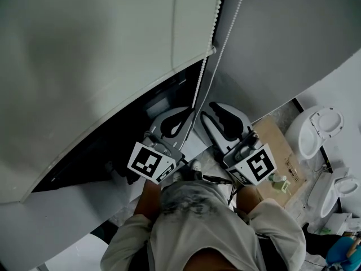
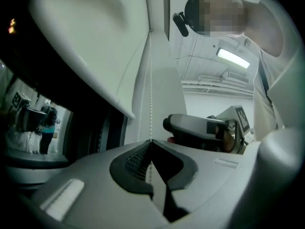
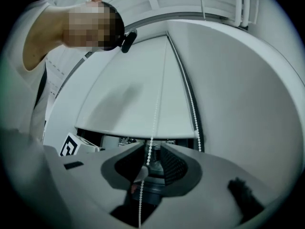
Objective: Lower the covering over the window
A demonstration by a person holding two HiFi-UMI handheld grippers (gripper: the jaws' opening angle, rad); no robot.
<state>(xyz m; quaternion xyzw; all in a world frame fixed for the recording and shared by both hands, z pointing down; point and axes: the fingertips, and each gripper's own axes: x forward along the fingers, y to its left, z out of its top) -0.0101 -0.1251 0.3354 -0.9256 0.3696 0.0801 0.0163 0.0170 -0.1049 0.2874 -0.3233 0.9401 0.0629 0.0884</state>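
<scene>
- Roller blind (image 1: 96, 49): pale, smooth fabric, partly down. The dark window opening (image 1: 101, 157) shows under its bottom rail.
- Bead chain (image 1: 216, 24): white, with two strands hanging along the blind's right edge, beside the grey wall (image 1: 282, 44).
- Left gripper (image 2: 151, 143): jaws clamped together on one strand, which runs straight up from the pinch.
- Right gripper (image 3: 152, 149): jaws apart, with a strand hanging between the pads, not pinched. The other strand is just outside, to the right.
- The two grippers sit side by side, under the blind's lower right corner.

A flat brown cardboard sheet (image 1: 274, 137) lies on the floor. Two white ceramic toilets (image 1: 318, 130) stand just right of it, and small green bottles (image 1: 278, 179) stand at its near end.
</scene>
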